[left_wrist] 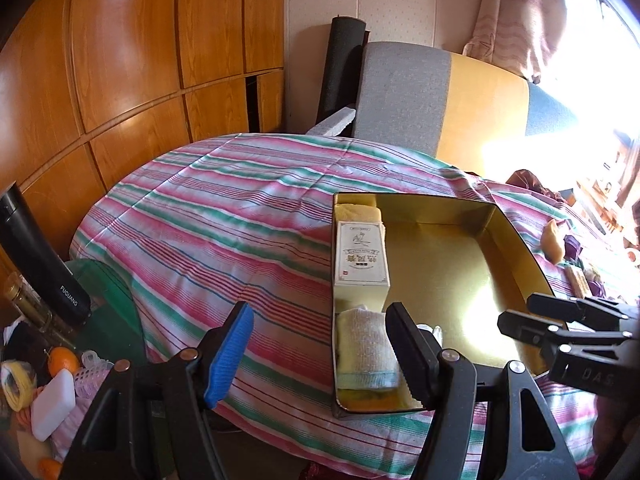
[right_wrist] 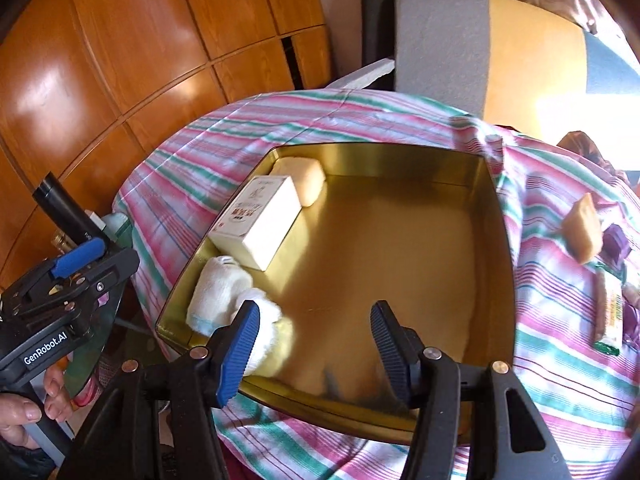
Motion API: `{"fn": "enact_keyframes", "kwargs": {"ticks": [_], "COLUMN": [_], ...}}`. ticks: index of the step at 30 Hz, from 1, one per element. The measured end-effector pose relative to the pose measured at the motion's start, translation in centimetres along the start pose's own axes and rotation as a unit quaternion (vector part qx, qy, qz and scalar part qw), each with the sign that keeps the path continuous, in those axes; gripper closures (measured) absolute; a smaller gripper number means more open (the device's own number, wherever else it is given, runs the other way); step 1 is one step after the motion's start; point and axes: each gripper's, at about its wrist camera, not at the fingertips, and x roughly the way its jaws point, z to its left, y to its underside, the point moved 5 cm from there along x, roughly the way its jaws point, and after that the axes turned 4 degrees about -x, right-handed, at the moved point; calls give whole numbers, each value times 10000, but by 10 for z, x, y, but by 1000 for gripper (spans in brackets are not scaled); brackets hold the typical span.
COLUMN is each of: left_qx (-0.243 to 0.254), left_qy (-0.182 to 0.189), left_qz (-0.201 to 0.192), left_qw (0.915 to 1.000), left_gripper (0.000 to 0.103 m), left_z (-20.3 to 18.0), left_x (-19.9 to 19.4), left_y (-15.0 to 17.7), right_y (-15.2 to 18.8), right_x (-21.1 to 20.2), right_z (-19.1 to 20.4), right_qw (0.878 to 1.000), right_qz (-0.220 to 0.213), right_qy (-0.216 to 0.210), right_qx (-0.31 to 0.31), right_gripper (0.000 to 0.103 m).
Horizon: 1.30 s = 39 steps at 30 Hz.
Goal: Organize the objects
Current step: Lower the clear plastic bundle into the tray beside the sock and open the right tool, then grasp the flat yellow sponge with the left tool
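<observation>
Glossy gold metal tin (right_wrist: 496, 216); striped cloth (left_wrist: 224, 208); terry towel (right_wrist: 218, 292).

hidden: rolled towel (right_wrist: 224, 292) partly behind the tool's left finger (right_wrist: 240, 344) | blurred: snack bar (right_wrist: 610, 316) right of tool | washed out: window (left_wrist: 592, 40)

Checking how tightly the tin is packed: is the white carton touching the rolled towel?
Touching. In the right wrist view the rolled towel presses against the white carton end, with no tin floor showing between them.
</observation>
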Motion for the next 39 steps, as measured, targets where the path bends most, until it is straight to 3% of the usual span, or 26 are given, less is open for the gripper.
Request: {"fn": "enact_keyframes", "kwargs": {"ticks": [10, 15, 21, 29, 34, 39], "left_qx": [360, 482, 976, 1764, 2340, 2869], "left_qy": [106, 423, 814, 1348, 1482, 1609], "left_qz": [40, 141, 135, 207, 344, 583], "left_qw": [9993, 9978, 9918, 9748, 9603, 9426], "left_gripper": [30, 30, 29, 25, 12, 8], "left_z": [-38, -64, -114, -210, -282, -352], "left_x": [3, 8, 9, 20, 43, 82], "left_y": [-6, -14, -24, -39, -43, -38], "right_y": [4, 15, 35, 69, 90, 91], "right_x": [-28, -47, -73, -104, -114, -123], "right_z": [-66, -122, -200, -297, -329, -336], "right_qw": [9977, 9926, 9788, 9516, 9359, 9324], "right_qz": [-207, -177, -166, -305, -427, -556], "right_qy": [551, 1013, 1663, 2331, 2222, 2047], "right_qx": [348, 651, 1187, 1978, 2701, 2926], "right_gripper": [43, 41, 41, 41, 41, 41]}}
